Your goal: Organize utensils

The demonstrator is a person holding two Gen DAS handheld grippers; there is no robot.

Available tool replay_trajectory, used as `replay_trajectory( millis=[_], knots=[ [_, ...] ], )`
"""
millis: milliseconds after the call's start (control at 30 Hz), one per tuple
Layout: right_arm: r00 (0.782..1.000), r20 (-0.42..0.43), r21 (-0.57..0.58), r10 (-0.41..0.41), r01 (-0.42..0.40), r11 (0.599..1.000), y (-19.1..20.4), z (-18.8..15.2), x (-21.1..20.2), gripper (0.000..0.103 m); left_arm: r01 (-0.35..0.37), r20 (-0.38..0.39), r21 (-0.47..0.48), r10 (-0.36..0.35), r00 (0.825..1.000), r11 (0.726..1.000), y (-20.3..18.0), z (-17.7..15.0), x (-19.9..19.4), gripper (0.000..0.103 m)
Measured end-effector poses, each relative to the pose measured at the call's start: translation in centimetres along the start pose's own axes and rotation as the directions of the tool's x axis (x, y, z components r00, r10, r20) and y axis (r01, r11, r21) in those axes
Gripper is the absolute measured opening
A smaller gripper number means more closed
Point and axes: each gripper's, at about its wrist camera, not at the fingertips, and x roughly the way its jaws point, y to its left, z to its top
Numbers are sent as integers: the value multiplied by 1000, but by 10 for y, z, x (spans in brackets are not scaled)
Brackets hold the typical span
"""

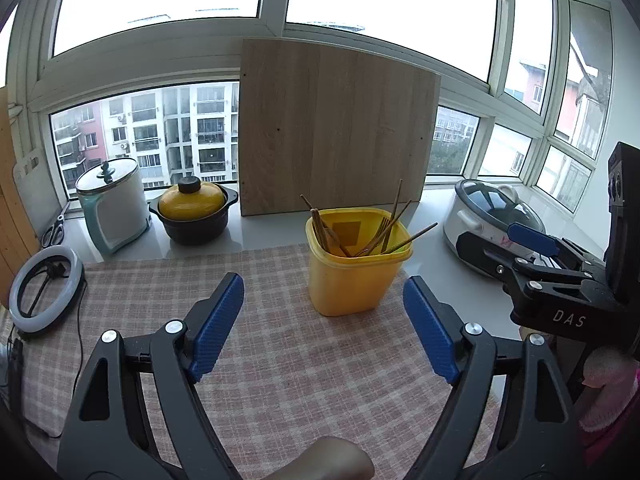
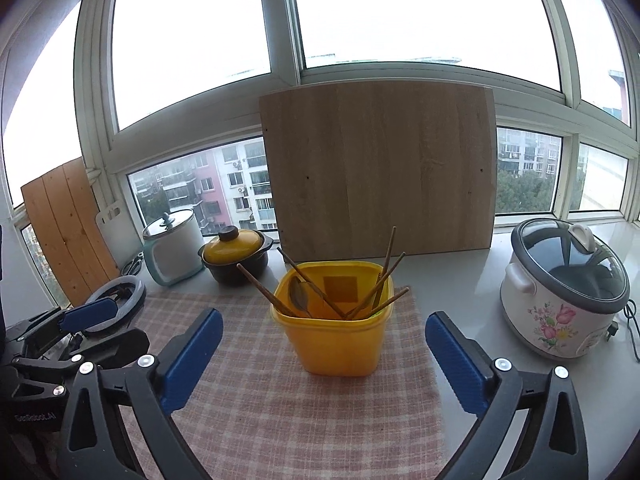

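Observation:
A yellow plastic container (image 1: 352, 280) (image 2: 340, 344) stands on a pink checked cloth (image 1: 280, 360) (image 2: 280, 400). Several wooden chopsticks (image 1: 404, 240) (image 2: 384, 268), a fork (image 1: 385, 225) and a spoon (image 2: 298, 292) stick up inside it. My left gripper (image 1: 322, 284) is open in front of the container and a little short of it, with nothing between its blue pads. My right gripper (image 2: 324, 318) is open wide, also short of the container and empty. In each wrist view the other gripper shows at the side.
A wooden board (image 1: 336, 128) leans on the window behind the container. A white rice cooker (image 2: 560, 292) stands right. A yellow-lidded black pot (image 1: 192, 212), a white lidded pot (image 1: 112, 204), scissors (image 1: 54, 232) and a ring light (image 1: 44, 288) are left.

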Motion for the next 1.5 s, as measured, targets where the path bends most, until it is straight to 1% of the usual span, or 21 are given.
replay_trajectory(
  millis=[100,233,400,667,867,1500],
  knots=[
    [1000,5,-26,-12,12,1000,5,-4,-5,103,-37,-7,-4,37,999,999,0,-2,-5,87],
    [1000,13,-30,-26,26,999,7,-12,-11,103,-87,14,-11,87,996,996,1,-6,-12,99],
    [1000,-2,-25,-28,28,999,8,-20,-11,103,-124,23,8,124,992,992,1,-11,-16,99],
    [999,-25,-25,-33,32,999,9,-24,-6,103,-138,11,8,138,990,990,4,-12,-15,99],
    [999,-22,-20,-36,35,999,9,-23,-6,103,-154,9,8,154,988,988,5,-11,-15,99],
    [998,-32,-4,-50,50,999,7,-23,-1,103,-157,18,9,157,987,988,4,-9,-15,100]
  ],
)
